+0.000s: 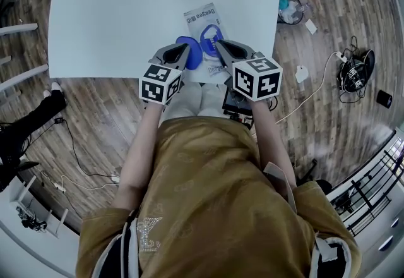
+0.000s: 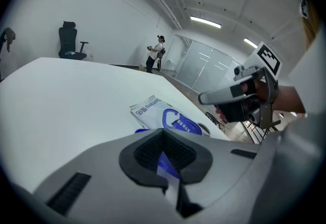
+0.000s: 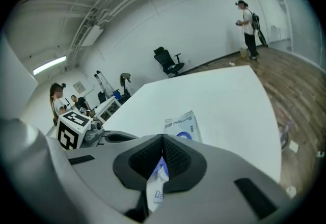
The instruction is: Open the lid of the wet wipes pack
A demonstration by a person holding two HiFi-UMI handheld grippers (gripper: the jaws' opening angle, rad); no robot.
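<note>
Head view, looking steeply down: a pale, blue-printed soft wet wipes pack [image 1: 203,20] lies at the near edge of the white desk [image 1: 126,11], its long axis running away from the person. The left tool [image 1: 187,50] is pinched closed on the pack's blue oval plastic lid [image 1: 194,57], which sticks out to the pack's left and, I judge, is already partly raised. The right tool [image 1: 218,47] is clamped on the pack's near film edge, anchoring it, so the lid should swing leftward.

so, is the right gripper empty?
No: in the right gripper view, the right gripper has its jaws pinched shut on an edge of the wet wipes pack.
</note>
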